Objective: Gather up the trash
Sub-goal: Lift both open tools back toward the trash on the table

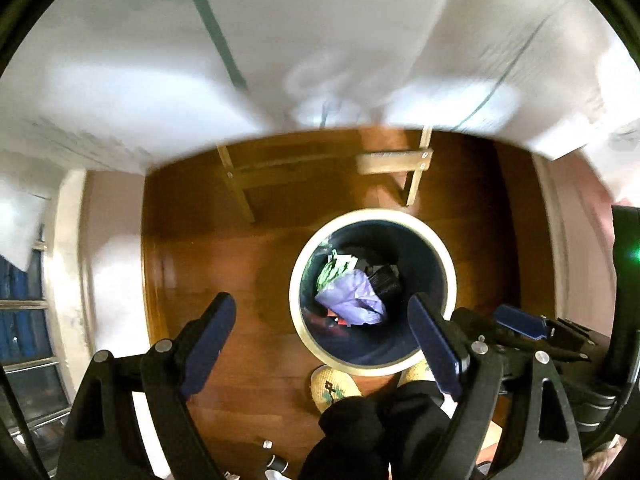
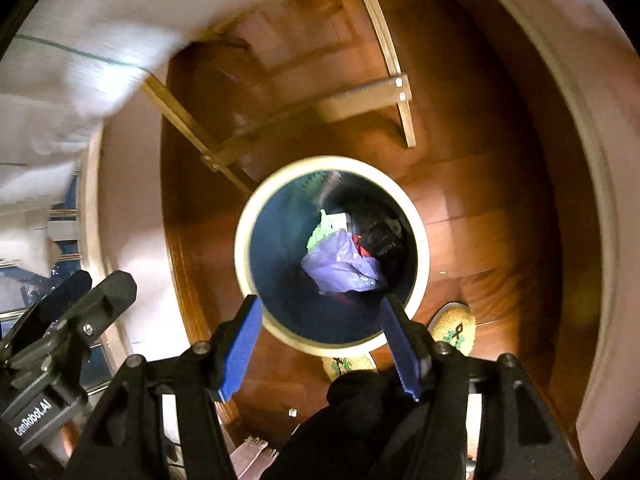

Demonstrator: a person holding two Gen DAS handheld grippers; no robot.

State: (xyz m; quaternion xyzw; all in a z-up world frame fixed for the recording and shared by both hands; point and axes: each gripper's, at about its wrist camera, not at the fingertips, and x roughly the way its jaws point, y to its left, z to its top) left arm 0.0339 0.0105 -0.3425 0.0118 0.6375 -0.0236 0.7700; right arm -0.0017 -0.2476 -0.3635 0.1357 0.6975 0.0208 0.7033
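Observation:
A round bin with a cream rim point(image 1: 374, 214) point(image 2: 332, 162) and a dark blue inside stands on the wooden floor. In it lie a crumpled purple plastic bag point(image 1: 352, 296) point(image 2: 340, 268), a green and white wrapper point(image 1: 332, 270) point(image 2: 322, 228) and a black box point(image 1: 386, 280) point(image 2: 384, 240). My left gripper point(image 1: 320, 300) points down, open and empty, its right finger over the bin's near rim. My right gripper point(image 2: 320, 300) hangs open and empty above the bin's near edge. The left gripper point(image 2: 92, 284) also shows at the far left of the right wrist view.
A white cloth point(image 1: 320, 40) point(image 2: 100, 20) hangs over a table with pale wooden legs point(image 1: 416, 176) point(image 2: 406, 120) just behind the bin. A person's woven slippers point(image 1: 334, 388) point(image 2: 456, 328) and dark trouser legs stand right by the bin. Pale walls close in on both sides.

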